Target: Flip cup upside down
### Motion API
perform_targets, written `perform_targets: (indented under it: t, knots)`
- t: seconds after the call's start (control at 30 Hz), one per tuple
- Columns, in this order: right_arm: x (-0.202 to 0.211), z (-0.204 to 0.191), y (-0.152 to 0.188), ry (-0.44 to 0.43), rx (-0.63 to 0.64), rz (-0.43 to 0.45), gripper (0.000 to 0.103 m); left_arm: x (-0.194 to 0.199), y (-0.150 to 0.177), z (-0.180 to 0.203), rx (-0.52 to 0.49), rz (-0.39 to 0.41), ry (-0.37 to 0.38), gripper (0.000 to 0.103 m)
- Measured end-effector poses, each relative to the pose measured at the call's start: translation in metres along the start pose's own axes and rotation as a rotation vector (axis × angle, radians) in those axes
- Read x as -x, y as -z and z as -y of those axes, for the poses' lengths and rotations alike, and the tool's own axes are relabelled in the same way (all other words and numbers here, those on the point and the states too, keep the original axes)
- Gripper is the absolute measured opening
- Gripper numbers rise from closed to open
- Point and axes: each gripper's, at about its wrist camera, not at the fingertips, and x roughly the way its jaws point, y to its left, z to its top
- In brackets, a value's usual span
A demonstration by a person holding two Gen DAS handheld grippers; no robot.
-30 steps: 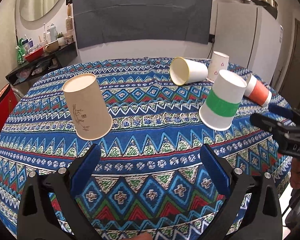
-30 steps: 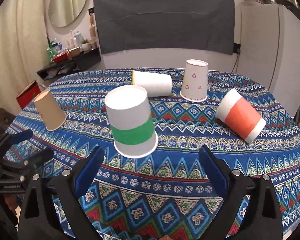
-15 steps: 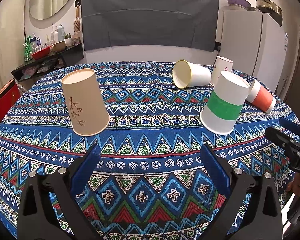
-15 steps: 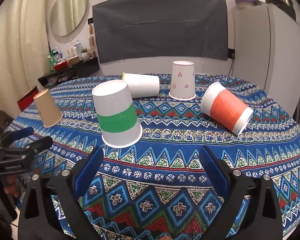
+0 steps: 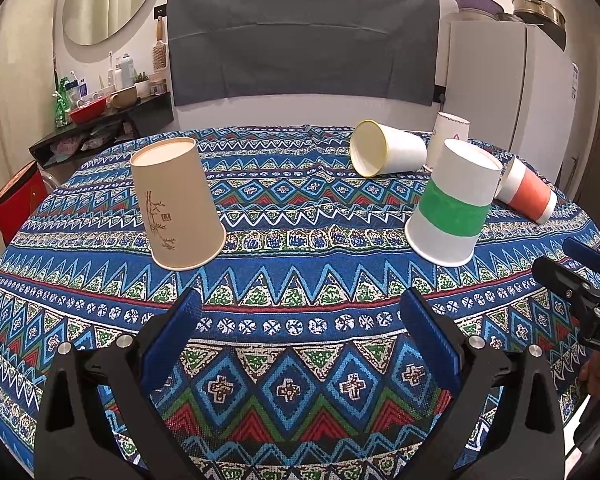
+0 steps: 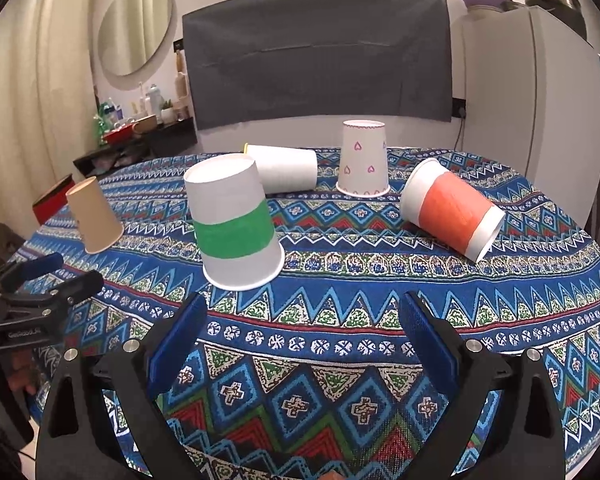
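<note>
Several paper cups are on a round table with a blue patterned cloth (image 5: 292,240). A tan cup (image 5: 176,204) (image 6: 94,216) stands upside down at the left. A white cup with a green band (image 5: 452,204) (image 6: 234,224) stands upside down in the middle. A white cup with hearts (image 6: 363,164) (image 5: 450,132) stands upside down at the back. A white cup with a yellow rim (image 5: 386,154) (image 6: 284,168) and a white cup with an orange band (image 6: 454,210) (image 5: 526,192) lie on their sides. My left gripper (image 5: 300,328) (image 6: 48,276) and right gripper (image 6: 302,328) (image 5: 568,260) are open and empty, near the table's front edge.
A white fridge (image 5: 512,88) stands behind the table at the right. A dark shelf with bottles and bowls (image 5: 100,116) is at the back left, and a red bin (image 5: 14,200) stands by the table's left side. A dark panel (image 5: 300,36) hangs on the back wall.
Both grippers have pulled back and dropped lower toward the front edge of the table, so the cups look farther off. The cups have not moved. Both jaws stay open.
</note>
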Motion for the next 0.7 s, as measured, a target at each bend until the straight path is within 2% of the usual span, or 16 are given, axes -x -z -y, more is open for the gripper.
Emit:
perform_targets:
  t: [0.7]
  knots:
    - [-0.0011,-0.0009,0.0007,-0.024,-0.005,-0.003,0.092,-0.002,0.0009,-0.0011,0.01,-0.01,0.018,0.097]
